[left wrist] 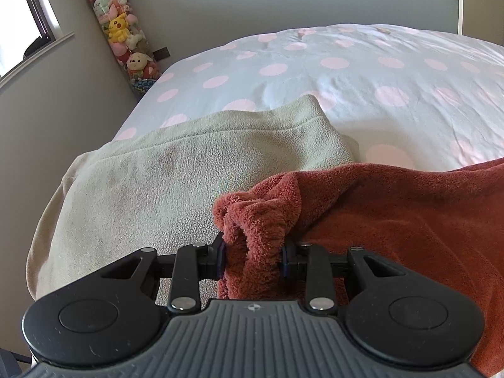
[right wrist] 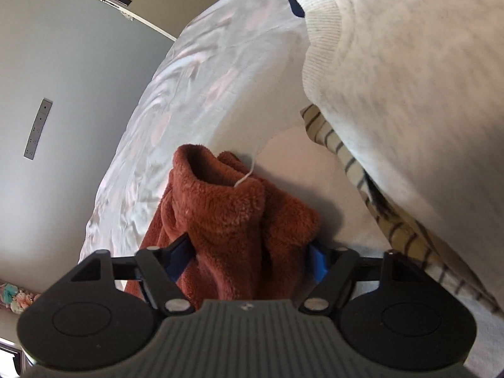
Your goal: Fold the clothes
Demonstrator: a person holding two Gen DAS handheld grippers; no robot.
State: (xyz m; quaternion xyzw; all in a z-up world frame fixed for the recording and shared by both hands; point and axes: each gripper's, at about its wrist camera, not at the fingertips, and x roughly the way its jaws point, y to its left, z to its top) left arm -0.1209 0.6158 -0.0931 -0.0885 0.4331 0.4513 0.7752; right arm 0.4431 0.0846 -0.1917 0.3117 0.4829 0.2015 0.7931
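A rust-red fleece garment (left wrist: 393, 217) lies on the bed, partly over a folded beige fleece garment (left wrist: 151, 189). My left gripper (left wrist: 253, 258) is shut on a bunched edge of the red fleece. In the right wrist view my right gripper (right wrist: 250, 261) is shut on another bunched part of the red fleece (right wrist: 233, 217), held above the bed. A thin white thread hangs at its top. The rest of the red garment between the grippers is hidden.
The bed (left wrist: 346, 72) has a pale cover with pink dots. A tall clear tube of plush toys (left wrist: 126, 37) stands by the wall at the left. In the right wrist view a white knit garment (right wrist: 409, 72) and a striped cloth (right wrist: 387, 220) lie at the right.
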